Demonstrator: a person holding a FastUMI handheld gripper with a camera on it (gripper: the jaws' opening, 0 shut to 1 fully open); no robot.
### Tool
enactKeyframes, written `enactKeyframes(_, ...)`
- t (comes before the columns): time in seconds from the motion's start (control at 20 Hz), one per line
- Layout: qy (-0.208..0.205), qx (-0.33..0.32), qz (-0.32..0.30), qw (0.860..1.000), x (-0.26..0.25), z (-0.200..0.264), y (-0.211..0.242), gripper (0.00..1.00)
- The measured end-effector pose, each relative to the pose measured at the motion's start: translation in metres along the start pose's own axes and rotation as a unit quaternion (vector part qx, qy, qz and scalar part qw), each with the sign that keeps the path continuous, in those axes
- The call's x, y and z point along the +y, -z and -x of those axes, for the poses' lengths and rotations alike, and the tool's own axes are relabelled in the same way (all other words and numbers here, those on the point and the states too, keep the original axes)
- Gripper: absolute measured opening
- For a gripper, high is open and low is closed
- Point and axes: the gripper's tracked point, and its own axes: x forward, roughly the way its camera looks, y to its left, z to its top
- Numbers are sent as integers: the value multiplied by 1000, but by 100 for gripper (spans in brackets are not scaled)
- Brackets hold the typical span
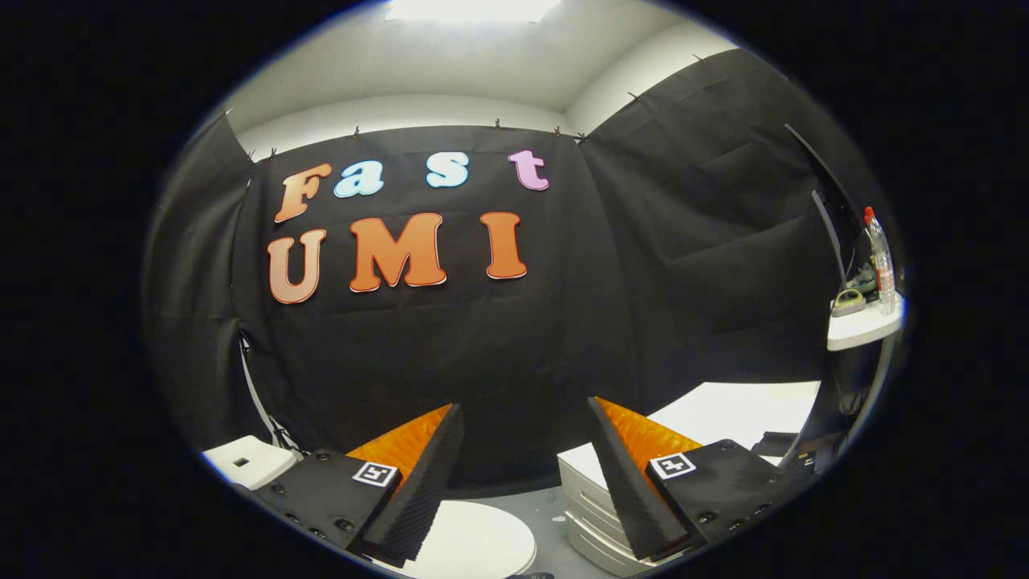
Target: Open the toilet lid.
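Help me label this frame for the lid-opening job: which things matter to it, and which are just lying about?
Belongs to the job:
- toilet lid, white, closed, low between the fingers
- gripper, jaws open, holding nothing, pointed at the booth wall above the lid

Just lying about:
- white drawer unit, beside the toilet
- water bottle on the small white shelf
- white box

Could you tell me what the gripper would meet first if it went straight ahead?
Probably the black cloth booth wall; the open gripper aims above the closed white toilet lid. Depth is unclear.
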Motion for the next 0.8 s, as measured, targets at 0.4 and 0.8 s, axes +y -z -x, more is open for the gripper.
enactKeyframes(0.4,21,61,-53,997,-36,-1,126,98)
enactKeyframes(0.8,50,144,-116,982,-61,14,247,99)
